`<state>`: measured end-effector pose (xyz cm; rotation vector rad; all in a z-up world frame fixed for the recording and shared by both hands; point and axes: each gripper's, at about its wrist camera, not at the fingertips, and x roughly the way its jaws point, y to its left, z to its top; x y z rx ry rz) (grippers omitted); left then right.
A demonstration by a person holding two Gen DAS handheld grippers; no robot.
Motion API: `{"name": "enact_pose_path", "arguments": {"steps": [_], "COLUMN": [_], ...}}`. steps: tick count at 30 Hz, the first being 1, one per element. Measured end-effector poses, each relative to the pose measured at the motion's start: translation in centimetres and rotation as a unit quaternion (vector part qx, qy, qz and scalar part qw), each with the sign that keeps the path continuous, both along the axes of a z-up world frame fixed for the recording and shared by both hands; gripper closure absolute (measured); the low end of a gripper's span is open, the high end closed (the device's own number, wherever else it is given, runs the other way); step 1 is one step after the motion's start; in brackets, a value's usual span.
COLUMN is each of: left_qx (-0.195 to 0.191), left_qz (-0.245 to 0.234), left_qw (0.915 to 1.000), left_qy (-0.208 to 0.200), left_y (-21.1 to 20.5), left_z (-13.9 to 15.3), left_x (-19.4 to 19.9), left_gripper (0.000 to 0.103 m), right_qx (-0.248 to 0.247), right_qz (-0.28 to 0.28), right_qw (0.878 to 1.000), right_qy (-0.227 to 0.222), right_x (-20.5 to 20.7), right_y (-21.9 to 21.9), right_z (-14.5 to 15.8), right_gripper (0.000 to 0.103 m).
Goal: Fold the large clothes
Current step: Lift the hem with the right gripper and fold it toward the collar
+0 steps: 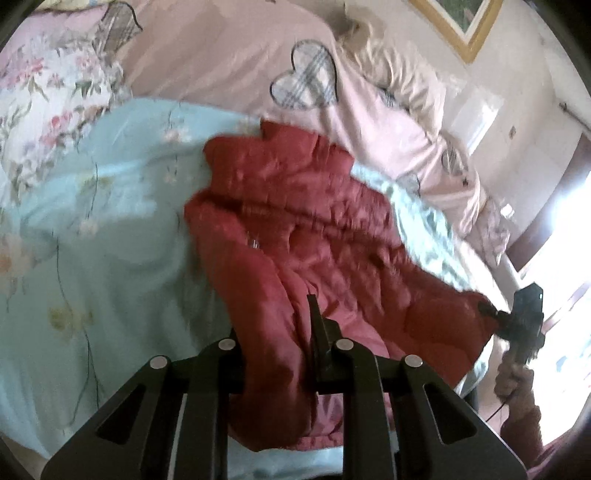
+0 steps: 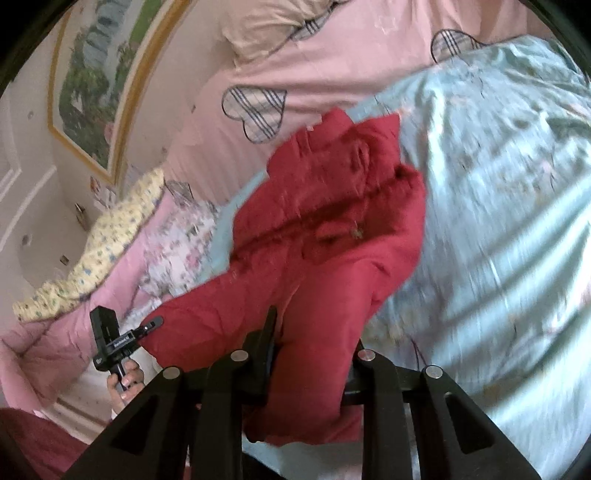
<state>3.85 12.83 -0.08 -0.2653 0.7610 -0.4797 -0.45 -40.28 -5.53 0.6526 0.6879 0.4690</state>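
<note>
Left wrist view: the left gripper (image 1: 275,354) is clamping a thick fold of the red jacket (image 1: 314,229), jaws nearly closed w/ the padded fabric bunching between them and hanging below. The rest of the jacket is lying spread across a light blue floral sheet (image 1: 103,229) on the bed, collar end pointing away toward a pink duvet (image 1: 229,55) w/ plaid hearts. At the right edge the right gripper (image 1: 487,308) is pinching the jacket's far corner, a hand (image 1: 515,380) wrapping its handle. A gold picture frame (image 1: 461,33) is showing on the wall at top right. Right wrist view: the right gripper (image 2: 314,354) is also squeezing down on jacket (image 2: 332,221) fabric, jaws almost together, red cloth filling the gap and drooping under them. The jacket is stretching from the gripper up to its collar, resting on the blue sheet (image 2: 498,221) beside the pink duvet (image 2: 332,66). At lower left the left gripper (image 2: 157,323) is biting the jacket's other corner, the hand (image 2: 125,380) gripping its handle. A yellow dotted pillow (image 2: 103,240) is lying along the bed's left side, and a framed landscape painting (image 2: 99,74) is hanging on the wall behind. Picture is blurry in both views.
</note>
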Motion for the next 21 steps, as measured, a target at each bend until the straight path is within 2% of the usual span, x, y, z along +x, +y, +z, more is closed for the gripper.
{"name": "enact_pose_path", "arguments": {"steps": [10,21], "left_qx": [-0.009,-0.007], "left_qz": [0.031,0.053], "left_qw": [0.9993,0.9984], "left_qy": [-0.017,-0.018], "left_y": [-0.3,-1.5], "left_z": [1.9,3.3], "left_x": [3.5,7.7], "left_gripper": [0.087,0.086], "right_qx": [0.021,0.031], "right_qz": [-0.040,-0.069], "right_qw": [0.998,0.996], "right_qy": [-0.041,-0.044], "right_x": [3.3,7.9], "right_y": [-0.7,-1.7], "right_z": [1.8,2.9], "right_gripper": [0.081,0.081]}}
